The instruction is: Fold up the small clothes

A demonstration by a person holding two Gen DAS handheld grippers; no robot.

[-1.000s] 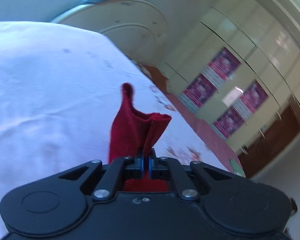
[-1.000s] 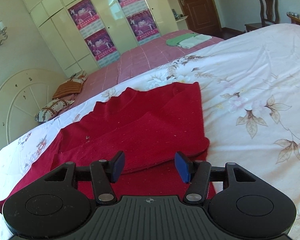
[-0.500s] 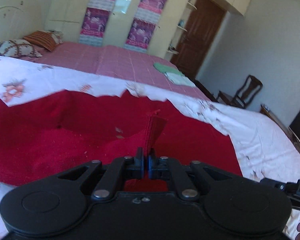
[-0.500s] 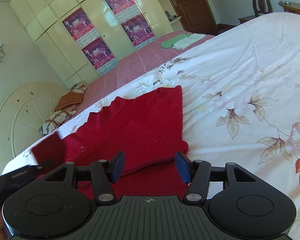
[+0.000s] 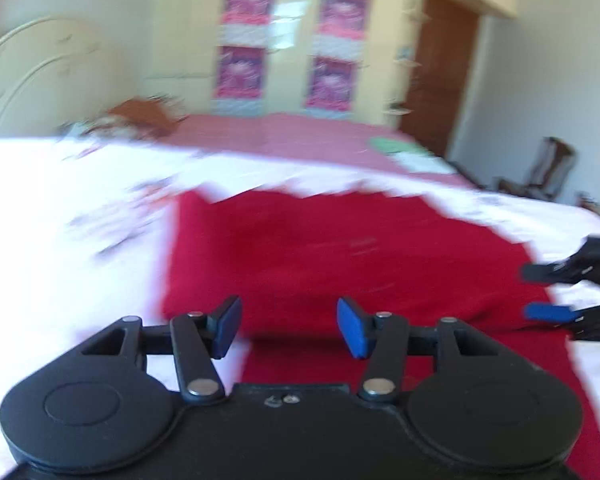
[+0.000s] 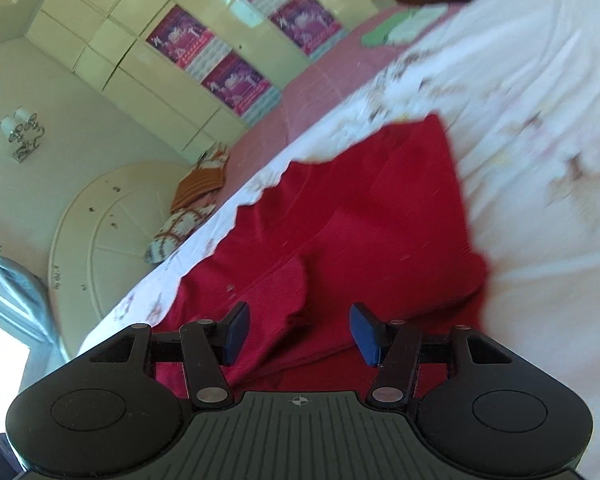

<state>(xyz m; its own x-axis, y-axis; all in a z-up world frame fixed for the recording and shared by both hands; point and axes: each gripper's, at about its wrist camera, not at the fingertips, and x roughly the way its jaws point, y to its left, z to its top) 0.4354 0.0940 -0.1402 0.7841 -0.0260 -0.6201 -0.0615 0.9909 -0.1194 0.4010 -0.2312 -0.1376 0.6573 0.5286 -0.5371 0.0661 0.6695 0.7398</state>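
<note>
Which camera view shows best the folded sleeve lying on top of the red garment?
The right wrist view. There the folded sleeve lies sharp just beyond the open right tongs, on the red garment. The left wrist view is blurred: it shows the garment as one flat red shape, with no sleeve edge to tell.

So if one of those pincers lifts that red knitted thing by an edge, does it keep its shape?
Probably not. The red garment lies in soft overlapping folds on the floral bedsheet, so it would likely droop. Its knit looks fuzzy, so it should grip rather than slip.
</note>
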